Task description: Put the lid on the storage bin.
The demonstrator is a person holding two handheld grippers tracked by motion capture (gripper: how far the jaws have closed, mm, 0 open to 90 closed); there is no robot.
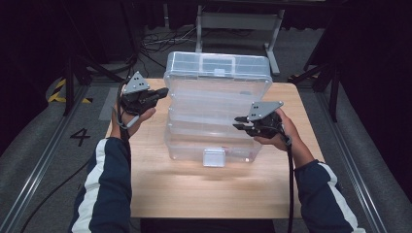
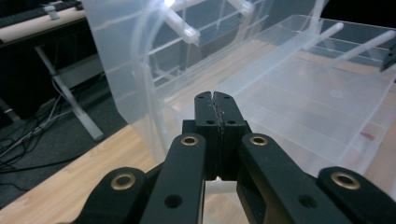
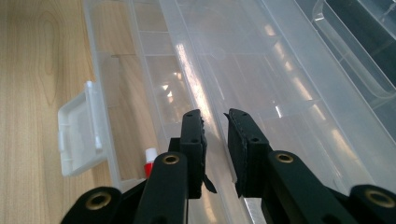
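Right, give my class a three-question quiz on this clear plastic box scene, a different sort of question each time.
1. True or false: the left tool has its jaws pressed shut.
2. The lid of the clear plastic storage box is: A) closed flat, B) raised open, C) lying off on the table.
3. Fill in: the box's white ____ hangs at its front wall, over the wooden table.

Key
1. True; nothing shows between them.
2. B.
3. Latch. The right tool, jaws parted, points over the box's open trays.
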